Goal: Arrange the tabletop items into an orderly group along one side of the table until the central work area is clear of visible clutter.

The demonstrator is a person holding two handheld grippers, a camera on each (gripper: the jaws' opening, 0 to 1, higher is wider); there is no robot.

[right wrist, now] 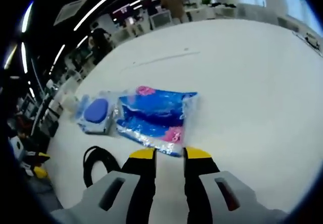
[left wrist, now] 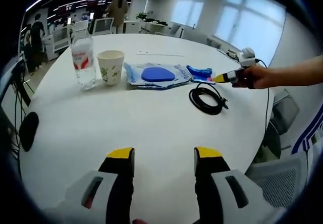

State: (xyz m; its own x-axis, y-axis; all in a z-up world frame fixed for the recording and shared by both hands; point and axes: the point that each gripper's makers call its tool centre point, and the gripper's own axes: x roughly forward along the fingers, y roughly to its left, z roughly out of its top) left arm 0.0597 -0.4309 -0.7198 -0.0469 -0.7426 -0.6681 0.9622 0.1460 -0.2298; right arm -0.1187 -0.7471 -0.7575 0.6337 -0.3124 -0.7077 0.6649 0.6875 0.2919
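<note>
Yellow-tipped jaws of the left gripper (left wrist: 164,159) stood wide apart at the bottom of the left gripper view, holding nothing, above bare white table (left wrist: 151,128). Beyond them, right of centre, lay a coiled black cable (left wrist: 207,100). Further up, a row ran across the upper middle of the frame: a clear water bottle (left wrist: 83,57) upright at the left, a paper cup (left wrist: 110,67) just beside it, then a flat wipes pack (left wrist: 154,75) with a blue oval lid, and a crinkled blue packet (left wrist: 201,73) touching its right end. From the right edge a person's hand (left wrist: 257,76) reached in with the other gripper, its yellow tip at the blue packet.

In the right gripper view, the right gripper (right wrist: 169,156) showed its jaws a narrow gap apart at bottom centre, their yellow tips right at the near edge of the blue packet (right wrist: 156,117); whether they pinched the film I could not tell. The wipes pack (right wrist: 96,114) lay to the left of the packet, and the cable (right wrist: 96,163) sat at lower left. The table (right wrist: 252,93) stretched bare to the right.
</note>
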